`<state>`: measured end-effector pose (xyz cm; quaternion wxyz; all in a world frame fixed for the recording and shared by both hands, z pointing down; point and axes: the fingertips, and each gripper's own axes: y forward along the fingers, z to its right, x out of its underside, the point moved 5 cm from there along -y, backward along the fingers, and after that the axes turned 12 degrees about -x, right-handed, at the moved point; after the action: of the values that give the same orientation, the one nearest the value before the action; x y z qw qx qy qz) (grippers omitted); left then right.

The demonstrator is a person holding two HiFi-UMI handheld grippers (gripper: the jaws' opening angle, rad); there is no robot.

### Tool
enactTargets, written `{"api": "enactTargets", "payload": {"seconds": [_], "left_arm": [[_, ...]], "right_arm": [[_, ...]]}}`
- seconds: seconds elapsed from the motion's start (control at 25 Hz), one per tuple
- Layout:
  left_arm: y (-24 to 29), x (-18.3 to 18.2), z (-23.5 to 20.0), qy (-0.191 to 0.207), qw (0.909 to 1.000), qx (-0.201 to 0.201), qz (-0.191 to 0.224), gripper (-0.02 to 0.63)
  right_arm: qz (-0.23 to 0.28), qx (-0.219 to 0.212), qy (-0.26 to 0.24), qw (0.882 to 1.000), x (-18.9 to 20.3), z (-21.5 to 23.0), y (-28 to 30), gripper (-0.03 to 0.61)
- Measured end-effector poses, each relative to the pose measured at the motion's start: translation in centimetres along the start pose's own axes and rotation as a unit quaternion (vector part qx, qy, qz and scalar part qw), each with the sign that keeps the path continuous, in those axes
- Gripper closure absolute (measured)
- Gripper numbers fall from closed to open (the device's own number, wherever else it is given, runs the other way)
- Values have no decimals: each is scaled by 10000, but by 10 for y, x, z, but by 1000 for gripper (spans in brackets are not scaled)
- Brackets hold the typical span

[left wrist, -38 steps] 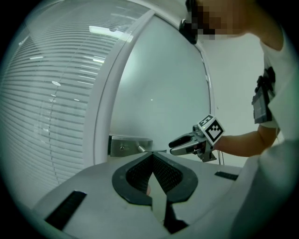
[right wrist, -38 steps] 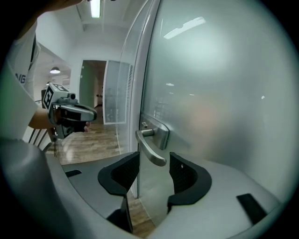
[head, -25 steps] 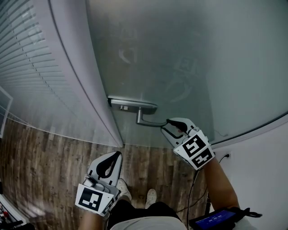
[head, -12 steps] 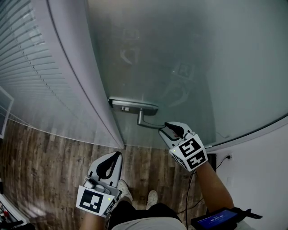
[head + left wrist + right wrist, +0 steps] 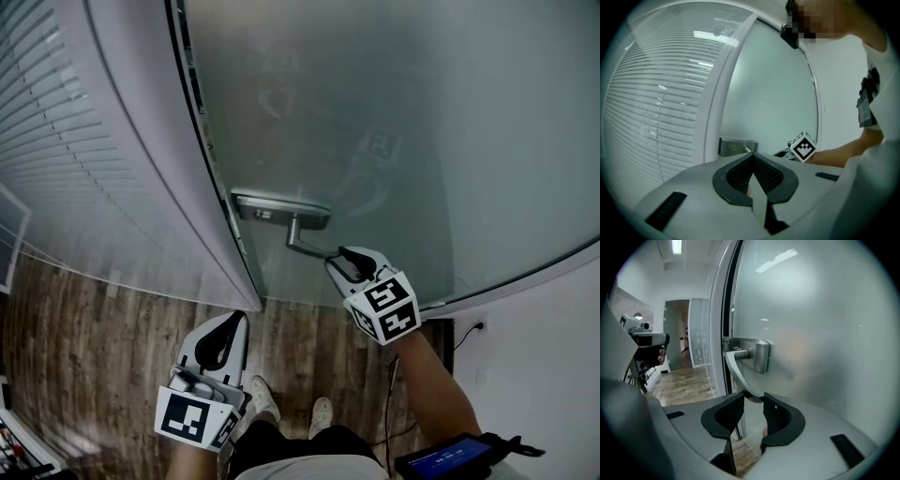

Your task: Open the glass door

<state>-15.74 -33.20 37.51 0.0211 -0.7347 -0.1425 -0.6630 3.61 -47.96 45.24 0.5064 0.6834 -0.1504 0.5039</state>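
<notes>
Tongs, two: my right gripper (image 5: 342,261) clenches the one lever handle (image 5: 305,246) on the single glass door (image 5: 394,112), ajar; my left gripper (image 5: 236,323), nearer, sits pinched together.

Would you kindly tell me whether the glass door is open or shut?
Slightly open: a dark gap separates the glass door from its frame, and the right gripper view shows wooden floor beyond it.
</notes>
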Motion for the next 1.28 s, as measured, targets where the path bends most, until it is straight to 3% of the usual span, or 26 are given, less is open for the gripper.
{"api": "enactTargets", "payload": {"seconds": [0.44, 1.28], "left_arm": [[17, -11, -24, -117, 9999, -47, -65, 615], [-1, 6, -38, 61, 9998, -203, -12, 615]], "right_arm": [[-25, 337, -321, 9989, -45, 40, 14, 451], [104, 759, -49, 9970, -46, 100, 47, 453]]}}
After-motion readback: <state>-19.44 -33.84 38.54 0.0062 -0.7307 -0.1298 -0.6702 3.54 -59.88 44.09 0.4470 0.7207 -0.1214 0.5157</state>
